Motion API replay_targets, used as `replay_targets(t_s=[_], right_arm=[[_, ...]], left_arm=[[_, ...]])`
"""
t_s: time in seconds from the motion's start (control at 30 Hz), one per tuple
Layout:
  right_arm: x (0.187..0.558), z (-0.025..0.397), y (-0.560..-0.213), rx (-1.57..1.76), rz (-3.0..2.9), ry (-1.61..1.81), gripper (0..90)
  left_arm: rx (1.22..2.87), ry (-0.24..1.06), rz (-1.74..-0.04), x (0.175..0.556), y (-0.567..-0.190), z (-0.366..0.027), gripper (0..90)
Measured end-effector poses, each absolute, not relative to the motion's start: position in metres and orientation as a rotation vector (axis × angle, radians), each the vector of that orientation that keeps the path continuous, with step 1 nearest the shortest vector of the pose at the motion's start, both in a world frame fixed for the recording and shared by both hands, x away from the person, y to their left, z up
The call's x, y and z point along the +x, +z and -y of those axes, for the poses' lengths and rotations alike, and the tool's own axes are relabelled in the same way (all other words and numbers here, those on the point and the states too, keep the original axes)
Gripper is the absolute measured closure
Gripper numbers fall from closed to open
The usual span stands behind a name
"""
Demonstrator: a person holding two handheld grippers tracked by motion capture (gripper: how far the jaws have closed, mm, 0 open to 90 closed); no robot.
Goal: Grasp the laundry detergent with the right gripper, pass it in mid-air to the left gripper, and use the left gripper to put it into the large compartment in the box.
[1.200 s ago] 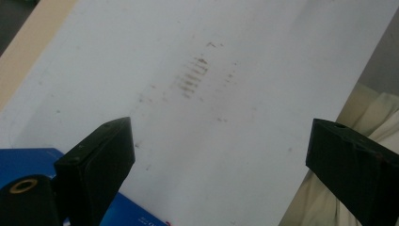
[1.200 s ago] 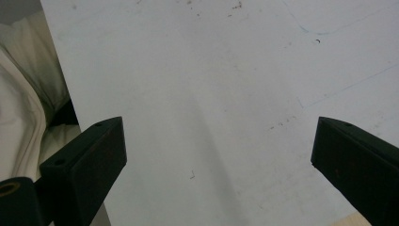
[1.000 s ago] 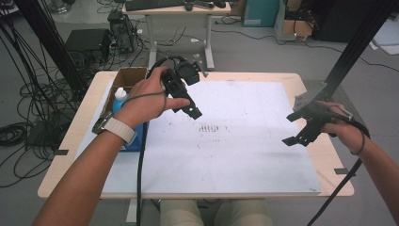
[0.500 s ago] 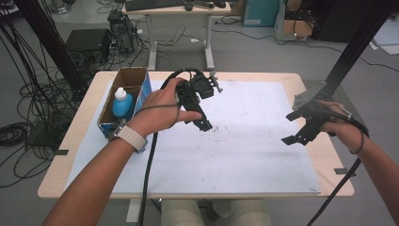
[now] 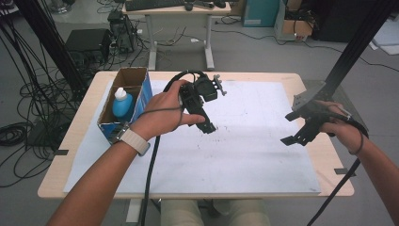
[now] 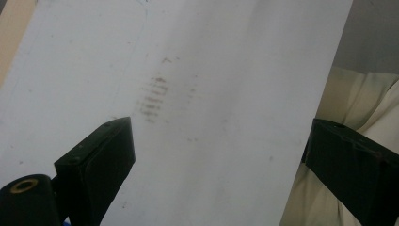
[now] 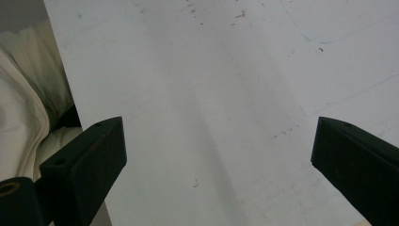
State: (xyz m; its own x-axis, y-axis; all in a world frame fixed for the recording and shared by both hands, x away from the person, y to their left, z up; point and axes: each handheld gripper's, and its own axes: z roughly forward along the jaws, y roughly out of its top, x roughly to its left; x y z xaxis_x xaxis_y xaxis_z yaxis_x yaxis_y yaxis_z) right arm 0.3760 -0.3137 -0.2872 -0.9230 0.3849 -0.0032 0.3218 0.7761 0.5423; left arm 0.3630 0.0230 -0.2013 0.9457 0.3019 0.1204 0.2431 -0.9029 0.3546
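The likely target, a blue bottle (image 5: 122,104) with a white cap, stands upright in the cardboard box (image 5: 141,89) at the surface's (image 5: 263,160) left edge. Left gripper (image 5: 207,126) and right gripper (image 5: 292,139) hover released, grasping nothing; reach down over the cap, clear of the box walls.

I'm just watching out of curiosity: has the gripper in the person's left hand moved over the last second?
Yes. The left gripper has moved rightward, away from the cardboard box toward the middle of the white sheet.

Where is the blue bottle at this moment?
In the high view, the blue bottle stands inside the cardboard box at the table's far-left, beside the left hand.
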Motion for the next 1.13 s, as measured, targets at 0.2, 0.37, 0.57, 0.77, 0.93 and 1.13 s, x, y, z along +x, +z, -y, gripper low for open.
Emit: replay_targets(t_s=[0.2, 0.37, 0.57, 0.77, 0.93, 1.13], right_arm=[[0.3731, 0.313, -0.2882, 0.622, -2.87, 0.807, 3.8], [0.3741, 0.3131, -0.2884, 0.623, -2.868, 0.811, 3.7], [0.3747, 0.3133, -0.289, 0.623, -2.869, 0.811, 3.7], [0.3742, 0.3128, -0.2894, 0.622, -2.87, 0.813, 3.7], [0.3779, 0.3128, -0.2918, 0.546, -2.858, 0.85, 3.7], [0.3785, 0.3138, -0.2925, 0.538, -2.856, 0.849, 3.7]], left_arm=[[2.753, 0.246, -0.409, 0.3629, -0.202, -0.024, 8.9], [2.752, 0.247, -0.414, 0.3635, -0.2012, -0.025, 8.9], [2.744, 0.253, -0.422, 0.3634, -0.2003, -0.0255, 8.9], [2.748, 0.255, -0.43, 0.3631, -0.2013, -0.0267, 8.9], [2.747, 0.255, -0.434, 0.3631, -0.2018, -0.0271, 8.9], [2.748, 0.252, -0.433, 0.3641, -0.2017, -0.0269, 8.9]])
